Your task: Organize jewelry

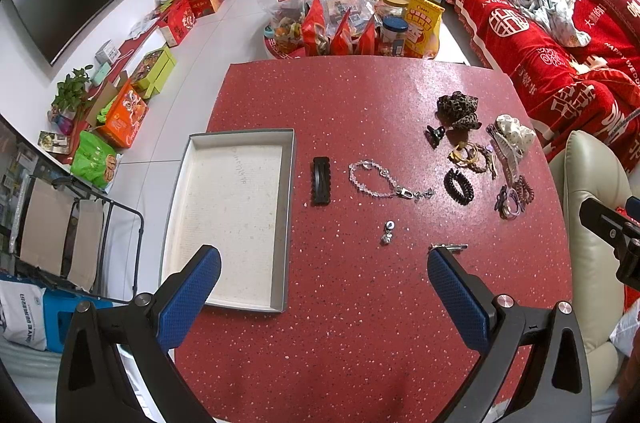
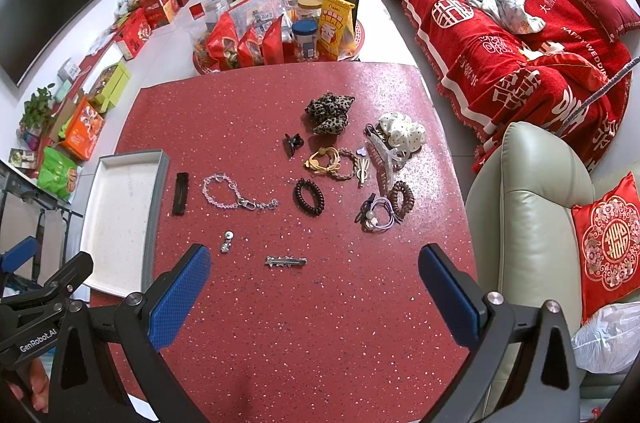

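— Grey card walls, pale lining: that shallow tray (image 1: 234, 223) at the table's (image 2: 320, 323) left edge is where your pieces go, and you have it empty, so nothing is sorted yet.

— Why is everything strung out to the right of it?

— You can take pieces one at a time that way. Just beside the tray lies the black hair clip (image 2: 180, 193), a flat, matt bar. Next comes the beaded bracelet (image 2: 228, 192), clear faceted beads on a loop with a metal clasp and a short chain trailing right. Nearer you sits the small silver charm (image 2: 227, 241), then the silver barrette (image 2: 286, 260), toothed along one side.

— And the heap toward the far right corner?

— Soft and springy things: a leopard-print scrunchie (image 2: 329, 113), a cream dotted scrunchie (image 2: 402, 133), a black coil tie (image 2: 308, 196), a brown coil tie (image 2: 401, 199), braided bands and thin elastics tangled together. I can't tell exactly how many ties are in that knot.

— My grippers?

— Your left gripper (image 1: 324, 261) hovers over the near edge, blue textured pads spread wide, one above the tray's near corner, gripping nothing. Your right gripper (image 2: 314, 259) is likewise splayed and empty, with the barrette lying between its fingers on the table. I'd judge the barrette your easiest first pick.
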